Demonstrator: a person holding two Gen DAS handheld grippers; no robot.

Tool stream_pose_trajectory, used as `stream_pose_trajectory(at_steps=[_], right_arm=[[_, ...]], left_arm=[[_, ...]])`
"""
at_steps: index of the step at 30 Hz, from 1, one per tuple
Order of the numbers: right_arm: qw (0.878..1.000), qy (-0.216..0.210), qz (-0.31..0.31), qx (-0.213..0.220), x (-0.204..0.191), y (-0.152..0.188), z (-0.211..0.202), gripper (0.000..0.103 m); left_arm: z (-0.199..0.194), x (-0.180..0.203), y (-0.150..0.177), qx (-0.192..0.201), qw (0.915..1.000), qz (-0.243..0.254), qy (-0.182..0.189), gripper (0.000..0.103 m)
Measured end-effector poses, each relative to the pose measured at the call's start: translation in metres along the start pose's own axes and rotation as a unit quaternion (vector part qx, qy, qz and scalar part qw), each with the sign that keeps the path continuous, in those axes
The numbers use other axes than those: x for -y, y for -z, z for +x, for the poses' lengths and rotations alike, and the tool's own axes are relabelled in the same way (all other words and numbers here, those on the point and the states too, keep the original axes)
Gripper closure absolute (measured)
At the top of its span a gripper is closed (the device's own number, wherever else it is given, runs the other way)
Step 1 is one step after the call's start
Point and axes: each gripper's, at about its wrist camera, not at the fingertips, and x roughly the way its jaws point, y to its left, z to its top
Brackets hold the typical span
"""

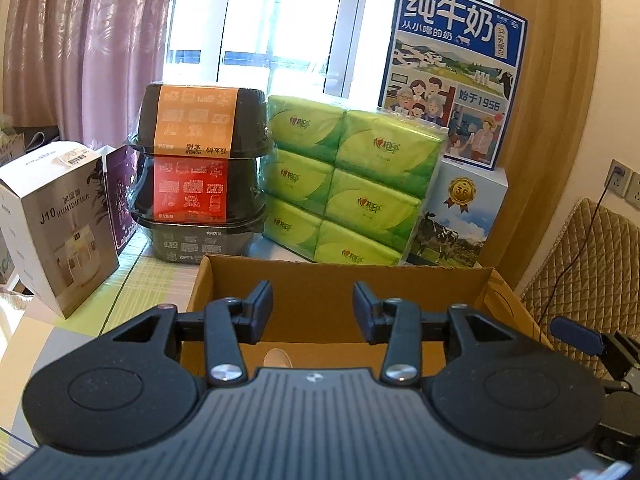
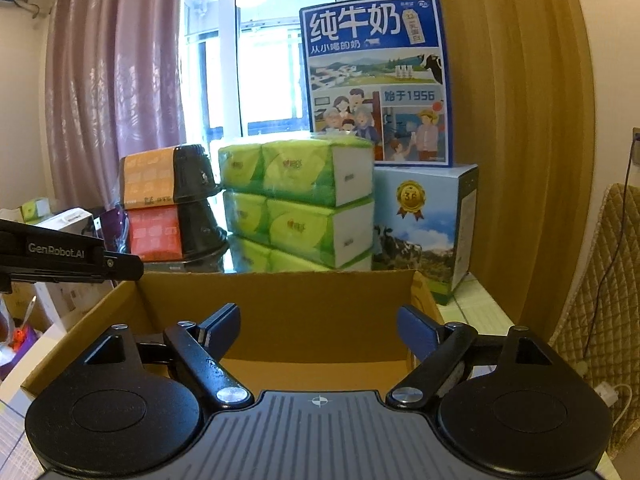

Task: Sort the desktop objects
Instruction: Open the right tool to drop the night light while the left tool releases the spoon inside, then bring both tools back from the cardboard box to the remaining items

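In the left wrist view, the left gripper (image 1: 313,312) is hovering over an open cardboard box (image 1: 336,280), its fingers (image 1: 260,304) standing spread apart with nothing between them. A pale spoon-like object (image 1: 275,357) is lying on the box floor just below the fingers, partly hidden by the gripper body. Behind the box, a stack of black bowls (image 1: 196,176) with orange and red sleeves is sitting beside a green tissue pack (image 1: 352,184), and a blue milk carton (image 1: 452,76) is standing on a second milk box (image 1: 460,216). A white humidifier box (image 1: 56,224) is resting at the left on the desk (image 1: 132,280).

In the right wrist view, the right gripper (image 2: 319,326) is also hanging above the cardboard box (image 2: 280,300), its fingers (image 2: 224,324) spread wide and holding nothing. The left gripper's black body (image 2: 60,256) is showing at the left edge, over the box's left wall. The tissue pack (image 2: 296,196), the bowls (image 2: 168,200) and the milk carton (image 2: 376,80) are lining up behind the box.
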Motion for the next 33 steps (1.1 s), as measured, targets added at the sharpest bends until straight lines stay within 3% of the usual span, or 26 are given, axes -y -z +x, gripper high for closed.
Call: stream_pose_trajectory(at_steps=[9,16,25,33], right_arm=[[1.000,0.003,0.006,0.012,0.005,-0.002,-0.020,0.016],[1.000,-0.009,0.000,0.017,0.004,0.003,-0.050,0.013],[1.000,-0.017,0.008,0.000,0.012,0.025,-0.100,0.009],[1.000,-0.023,0.009,-0.018,0.014,0.046,-0.142,0.007]], left_arm=[[-0.018,0.011,0.016,-0.022,0.9994,0.027,-0.007,0.057],[-0.058,0.008,0.043,-0.036,0.9987,0.031,-0.019,0.047],[-0.113,0.000,0.070,-0.033,0.9991,0.002,-0.026,0.027],[-0.155,-0.011,0.100,-0.047,0.9981,-0.003,-0.040,0.021]])
